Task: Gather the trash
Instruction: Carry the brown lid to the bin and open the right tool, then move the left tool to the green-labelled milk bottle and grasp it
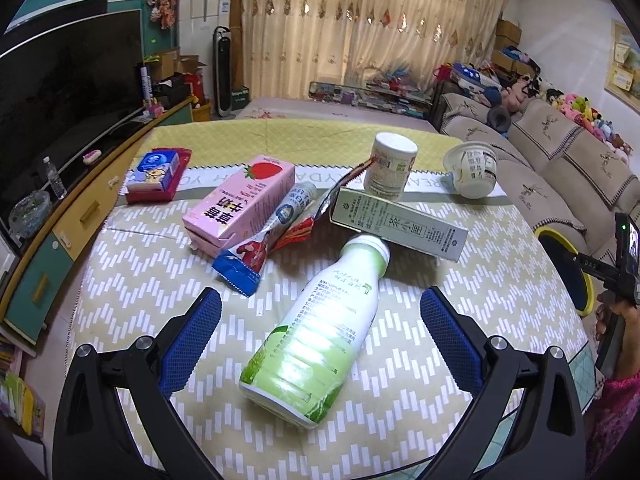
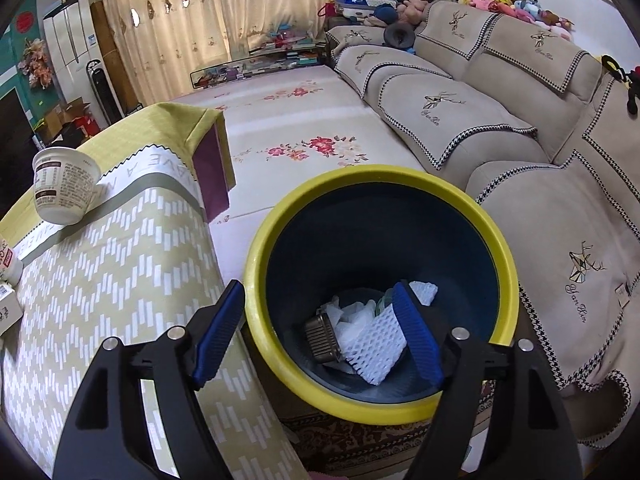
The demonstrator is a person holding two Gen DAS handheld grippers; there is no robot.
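Note:
My left gripper (image 1: 320,308) is open, its blue pads on either side of a green-and-white plastic bottle (image 1: 316,340) lying on the table. Behind it lie a beige tea carton (image 1: 400,222), a pink strawberry milk carton (image 1: 240,204), a blue-and-red wrapper (image 1: 260,248), a white jar (image 1: 390,164) and a tipped paper cup (image 1: 472,170). My right gripper (image 2: 320,300) is open and empty above the yellow-rimmed bin (image 2: 496,236), which holds white foam netting (image 2: 380,344), crumpled paper and a brown object. The cup also shows in the right wrist view (image 2: 64,188).
A tissue pack on a red tray (image 1: 154,178) sits at the table's far left. A TV cabinet (image 1: 60,232) runs along the left. The sofa (image 2: 560,200) stands right of the bin. The table (image 2: 100,280) is left of the bin.

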